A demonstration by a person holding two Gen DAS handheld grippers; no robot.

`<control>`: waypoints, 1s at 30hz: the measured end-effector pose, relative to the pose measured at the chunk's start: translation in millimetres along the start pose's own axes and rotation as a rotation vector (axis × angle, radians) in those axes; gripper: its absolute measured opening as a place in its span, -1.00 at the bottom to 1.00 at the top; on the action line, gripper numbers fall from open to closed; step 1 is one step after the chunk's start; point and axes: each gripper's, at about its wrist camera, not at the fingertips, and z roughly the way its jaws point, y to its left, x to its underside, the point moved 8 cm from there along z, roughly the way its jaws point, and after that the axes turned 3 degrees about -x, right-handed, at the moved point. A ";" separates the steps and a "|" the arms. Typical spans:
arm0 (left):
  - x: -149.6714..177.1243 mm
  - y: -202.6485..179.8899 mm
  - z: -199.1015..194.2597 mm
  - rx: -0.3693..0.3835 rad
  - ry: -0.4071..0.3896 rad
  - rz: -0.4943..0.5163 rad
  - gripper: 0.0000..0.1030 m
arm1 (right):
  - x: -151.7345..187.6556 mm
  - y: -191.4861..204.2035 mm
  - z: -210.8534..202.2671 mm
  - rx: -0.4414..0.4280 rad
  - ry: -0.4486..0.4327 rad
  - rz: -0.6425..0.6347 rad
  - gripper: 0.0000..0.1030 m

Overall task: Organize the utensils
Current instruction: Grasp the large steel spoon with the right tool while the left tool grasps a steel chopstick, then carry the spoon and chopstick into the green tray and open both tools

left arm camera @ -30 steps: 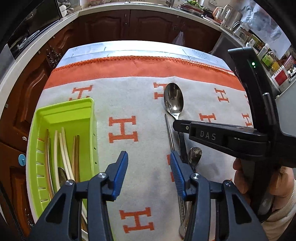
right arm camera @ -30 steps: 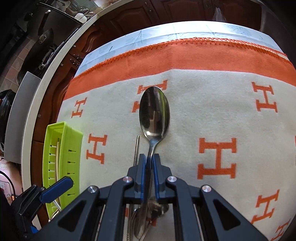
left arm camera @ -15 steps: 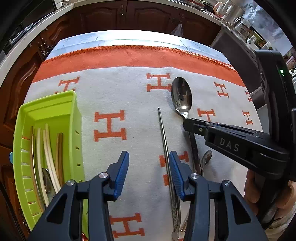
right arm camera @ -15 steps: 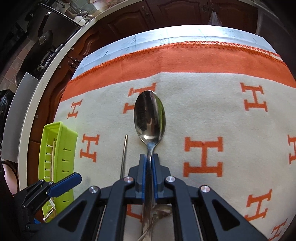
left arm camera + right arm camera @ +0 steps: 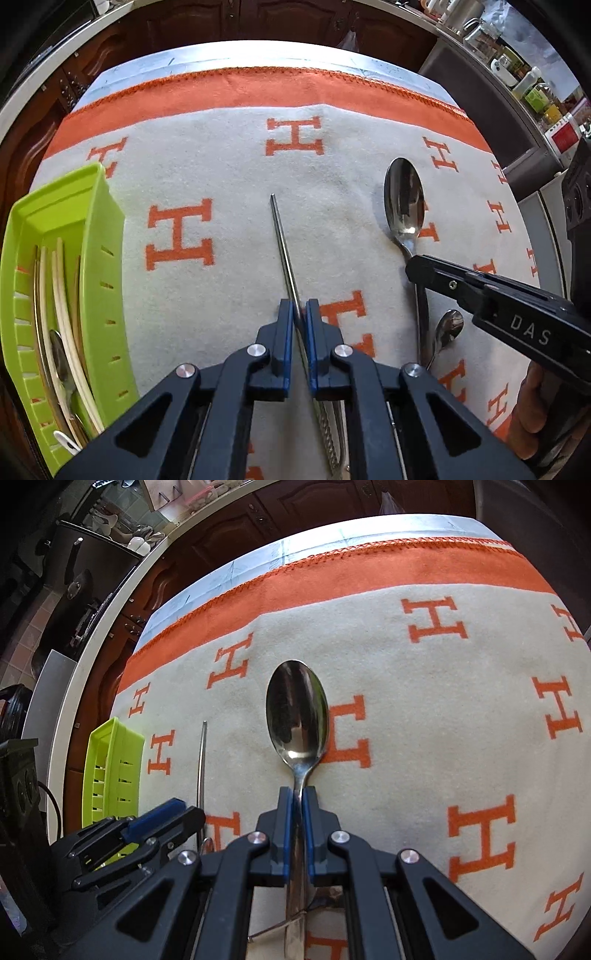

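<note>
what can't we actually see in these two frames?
- Left wrist view: the near end of the metal chopstick runs under the left gripper.
- Right wrist view: the large spoon handle end is hidden beneath the right gripper.
- Left wrist view: the small spoon handle is covered by the gripper frame.
- Green utensil tray: contents cut off at the frame's lower edge.

The left gripper (image 5: 299, 321) clamps a metal chopstick (image 5: 282, 247) beside the green tray (image 5: 107, 236).

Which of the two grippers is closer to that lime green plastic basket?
Left. The left gripper, shut on a thin metal chopstick, sits just right of the lime green plastic basket. The right gripper, clamping the large steel spoon, is farther right.
</note>
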 end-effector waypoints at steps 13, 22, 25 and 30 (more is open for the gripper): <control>-8.2 15.4 -62.6 0.036 -0.176 -0.031 -0.95 | -2.8 20.1 -48.4 -0.110 -0.144 -0.008 -0.90; -8.4 37.2 -119.9 0.046 -0.267 -0.034 -0.96 | -2.0 52.1 -73.9 -0.162 -0.186 -0.054 -0.96; -2.6 41.7 -136.6 0.047 -0.282 -0.024 -0.96 | 0.8 66.3 -82.9 -0.193 -0.187 -0.071 -0.96; 6.5 56.4 -171.5 0.036 -0.309 -0.005 -0.96 | 8.2 94.3 -96.8 -0.251 -0.178 -0.114 -0.96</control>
